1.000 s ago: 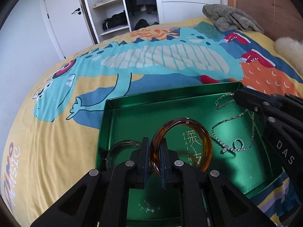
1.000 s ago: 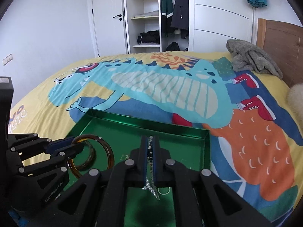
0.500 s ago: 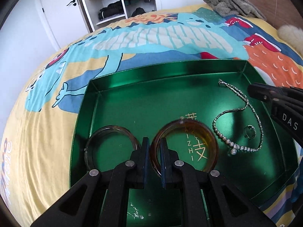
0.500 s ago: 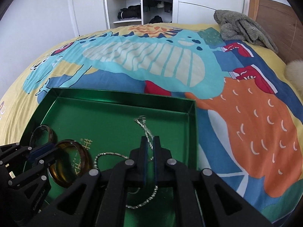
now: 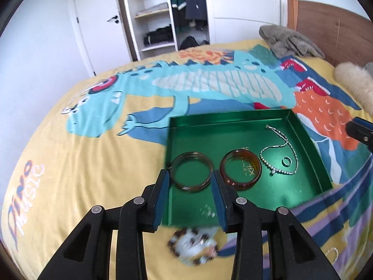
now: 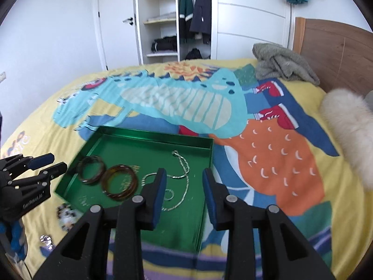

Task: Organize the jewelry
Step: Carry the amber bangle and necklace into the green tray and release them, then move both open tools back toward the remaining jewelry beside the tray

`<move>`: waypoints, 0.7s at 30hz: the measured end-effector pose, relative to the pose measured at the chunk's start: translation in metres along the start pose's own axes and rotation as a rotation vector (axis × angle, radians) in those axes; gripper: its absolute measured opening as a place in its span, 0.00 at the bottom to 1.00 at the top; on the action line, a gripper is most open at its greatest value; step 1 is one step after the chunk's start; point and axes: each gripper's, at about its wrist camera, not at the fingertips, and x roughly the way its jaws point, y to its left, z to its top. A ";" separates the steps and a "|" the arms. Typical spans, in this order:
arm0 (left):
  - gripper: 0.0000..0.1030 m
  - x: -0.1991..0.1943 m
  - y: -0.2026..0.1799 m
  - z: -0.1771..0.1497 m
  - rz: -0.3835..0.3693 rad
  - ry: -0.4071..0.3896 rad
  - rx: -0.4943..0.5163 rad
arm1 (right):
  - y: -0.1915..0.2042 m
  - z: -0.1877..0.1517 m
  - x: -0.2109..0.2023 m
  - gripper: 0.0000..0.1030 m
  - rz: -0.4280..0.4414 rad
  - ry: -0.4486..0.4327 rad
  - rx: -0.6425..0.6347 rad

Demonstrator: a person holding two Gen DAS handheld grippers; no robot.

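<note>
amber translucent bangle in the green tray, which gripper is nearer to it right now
Left. The left gripper hangs open just short of the amber translucent bangle, its right finger at the rim. The right gripper is open over the silver chain necklace, farther along the green tray.

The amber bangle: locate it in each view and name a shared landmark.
Left wrist: amber bangle lies right of centre in the green tray, beside the dark bangle.
Right wrist: amber bangle lies lower left, near the tray's left side.
Shared landmark: the silver necklace.
</note>
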 end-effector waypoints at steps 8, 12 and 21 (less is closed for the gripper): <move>0.36 -0.106 0.052 -0.045 0.042 -0.077 -0.054 | 0.016 -0.022 -0.122 0.30 0.061 -0.109 -0.017; 0.36 -0.147 0.076 -0.075 0.055 -0.089 -0.078 | 0.020 -0.039 -0.172 0.30 0.080 -0.150 -0.011; 0.35 -0.209 0.103 -0.136 0.077 -0.113 -0.102 | 0.024 -0.088 -0.257 0.30 0.085 -0.204 0.013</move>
